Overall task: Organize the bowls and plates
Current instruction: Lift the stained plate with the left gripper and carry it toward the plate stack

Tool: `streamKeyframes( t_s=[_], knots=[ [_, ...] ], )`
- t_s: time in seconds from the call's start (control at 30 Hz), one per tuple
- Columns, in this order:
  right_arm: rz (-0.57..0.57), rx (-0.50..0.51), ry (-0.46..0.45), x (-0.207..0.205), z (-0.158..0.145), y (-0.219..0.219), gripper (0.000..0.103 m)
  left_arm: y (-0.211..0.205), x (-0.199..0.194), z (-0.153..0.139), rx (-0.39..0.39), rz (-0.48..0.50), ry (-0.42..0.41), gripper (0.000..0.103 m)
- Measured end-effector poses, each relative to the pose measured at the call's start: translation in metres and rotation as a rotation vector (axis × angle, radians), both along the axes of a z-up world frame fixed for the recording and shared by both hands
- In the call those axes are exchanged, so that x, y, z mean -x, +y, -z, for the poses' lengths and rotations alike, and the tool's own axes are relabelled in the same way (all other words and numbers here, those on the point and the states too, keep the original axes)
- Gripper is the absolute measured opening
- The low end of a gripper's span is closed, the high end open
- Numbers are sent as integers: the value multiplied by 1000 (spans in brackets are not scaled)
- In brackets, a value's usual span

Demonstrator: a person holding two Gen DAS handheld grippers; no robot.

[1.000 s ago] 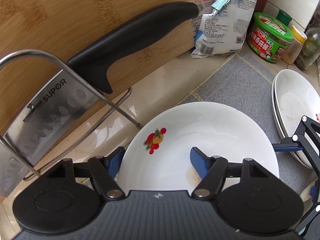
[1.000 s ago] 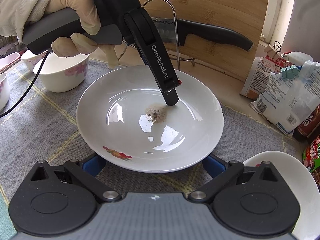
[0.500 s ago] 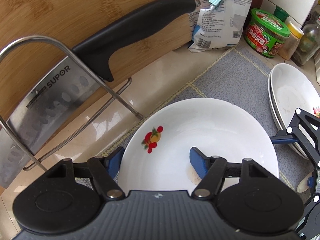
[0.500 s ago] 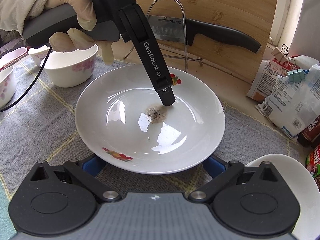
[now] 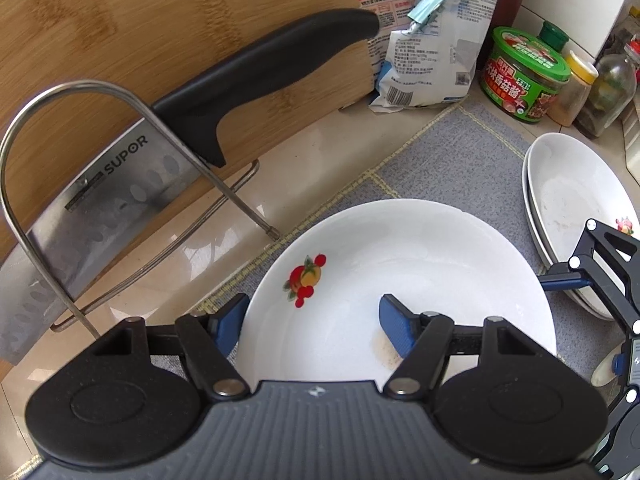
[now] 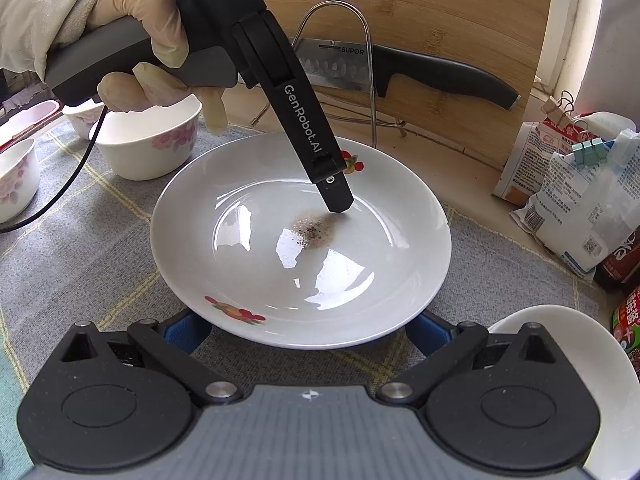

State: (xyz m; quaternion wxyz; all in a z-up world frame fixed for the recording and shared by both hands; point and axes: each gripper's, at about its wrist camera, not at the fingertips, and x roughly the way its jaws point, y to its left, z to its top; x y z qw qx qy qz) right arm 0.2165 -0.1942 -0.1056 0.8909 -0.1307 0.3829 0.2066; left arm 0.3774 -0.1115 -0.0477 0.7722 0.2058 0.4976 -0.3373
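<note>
Far left, right wrist view: three small white ceramic bowls with pink flower prints [image 6: 150, 146] on the grey woven mat with yellow grid lines [image 6: 80, 248]; nearest one just beside the plate rim, not touching.

Above them, gloved left hand [image 6: 132, 44] wrapped round the handle of the left tool [image 5: 312, 324]. Fingers spread, straddling the rim of the shallow round white ceramic plate with red fruit decals [image 5: 420, 264]: one blue pad outside the rim, the other inside the well beside a brown speckled residue patch [image 6: 314, 228]. Contact with the plate surface cannot be told.

Centre: plate flat on the mat on the table. Behind it, steel cleaver with black handle [image 5: 256, 80] in a bent wire stand [image 5: 60, 128], leaning on an upright bamboo cutting board [image 5: 120, 12].

Near edge of plate: right tool [image 6: 308, 328] spread wide, blue pads either side of the rim and low, partly hidden beneath it; grip cannot be told.

Right: stack of white plates [image 5: 568, 208] on the mat, well apart from the centre plate. Beyond, clipped white paper bags [image 5: 436, 40], green-lidded round tub [image 5: 524, 76], glass jars [image 5: 608, 92].
</note>
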Motion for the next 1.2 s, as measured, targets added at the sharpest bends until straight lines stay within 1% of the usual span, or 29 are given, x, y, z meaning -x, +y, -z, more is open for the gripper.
streamKeyframes(
  t_s=[0.33, 0.37, 0.4, 0.43, 0.47, 0.53, 0.57, 0.63, 0.67, 0.7, 0.77, 0.8, 0.9, 0.93, 1.03, 1.1, 1.2],
  knots=[
    [-28, -2, -13, 13, -16, 1, 103, 1, 20, -18, 19, -12, -29, 69],
    [-29, 0, -16, 15, -17, 1, 103, 1, 21, -19, 24, -7, -26, 65],
    [-30, -2, -19, 16, -18, 1, 103, 1, 23, -21, 55, 8, 4, 50],
    [-30, -7, -24, 17, -19, 0, 103, -4, 25, -21, 86, 24, 52, 50],
    [-27, -18, -41, 19, -21, -1, 103, -9, 30, -22, 78, 34, 41, 52],
    [-17, -46, -45, 20, -27, -4, 103, -19, 42, -21, 42, 81, -21, 52],
    [-18, -46, -43, 19, -27, -4, 103, -21, 44, -22, 39, 84, -34, 51],
    [3, -20, -59, 21, -24, -5, 103, -19, 44, -29, 66, 81, -41, 53],
    [4, -29, -53, 23, -23, -6, 103, -17, 42, -32, 64, 74, -55, 58],
    [5, -44, -42, 23, -22, -8, 103, -16, 40, -34, 56, 63, -74, 69],
    [23, -29, -39, 26, -20, -10, 103, -11, 32, -35, 36, 34, -115, 82],
    [20, -24, -35, 28, -20, -10, 103, -8, 26, -33, 25, 14, -114, 82],
    [2, -32, -22, 31, -19, -8, 103, 6, 9, -19, 3, -49, -45, 81],
    [-3, -30, -15, 30, -18, -8, 103, 10, 5, -12, -17, -65, -23, 81],
    [-17, 1, 6, 27, -12, -5, 103, 16, 1, 1, -26, -65, 33, 76],
    [-26, 6, 10, 25, -11, -2, 103, 16, 0, 7, -17, -52, 71, 67],
    [-35, 18, 11, 20, -8, 2, 103, 15, -2, 9, -8, -29, 99, 65]
  ],
)
